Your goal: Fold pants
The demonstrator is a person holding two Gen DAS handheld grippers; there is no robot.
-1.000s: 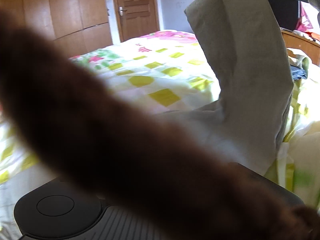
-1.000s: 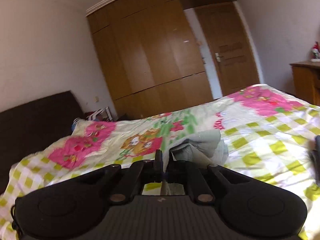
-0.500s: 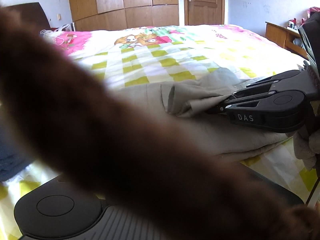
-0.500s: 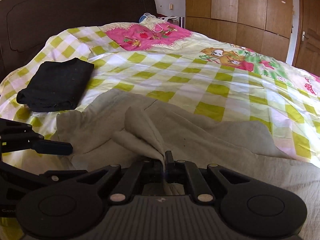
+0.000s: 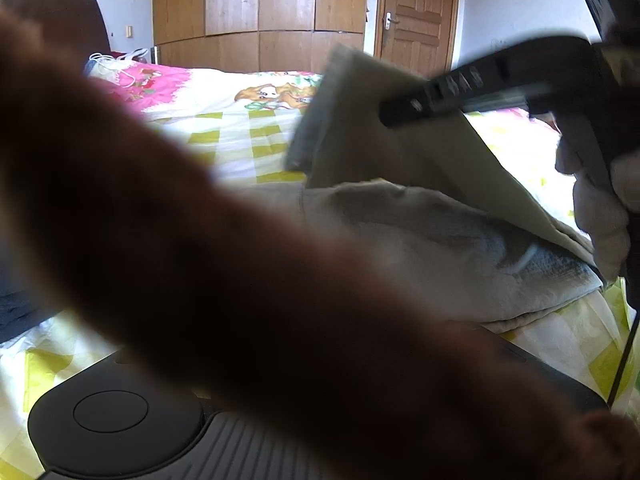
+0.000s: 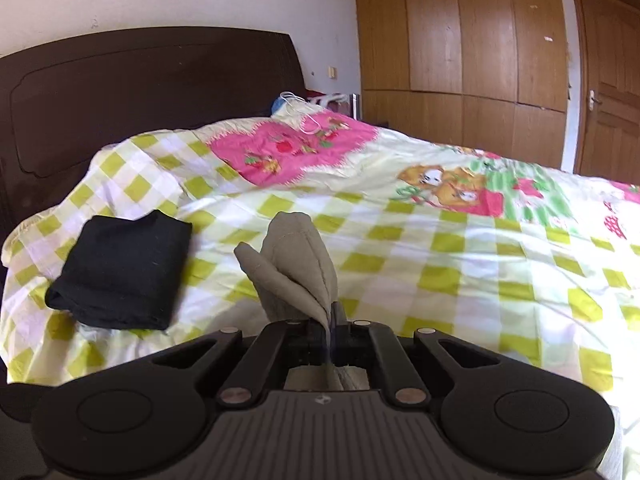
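Note:
The beige pants (image 5: 420,240) lie bunched on the checked bed cover, with one flap lifted stiffly above the pile. In the left wrist view, my right gripper (image 5: 400,114) comes in from the upper right and holds that flap, with a gloved hand behind it. In the right wrist view, my right gripper (image 6: 330,320) is shut on a fold of the pants (image 6: 298,268) that sticks up between its fingers. A blurred brown shape (image 5: 200,240) close to the lens hides my left gripper's fingers; only its black body shows at the bottom.
A folded black garment (image 6: 120,272) lies on the bed cover (image 6: 440,260) near the dark headboard (image 6: 140,92). A wooden wardrobe (image 6: 460,40) and a door (image 5: 416,20) stand beyond the bed. A white cord rests on the pink patch by the pillow end.
My right gripper has risen off the pile with the pants fold still in it, lifting a flap, and has swung toward the headboard. The brown blur still covers the left view.

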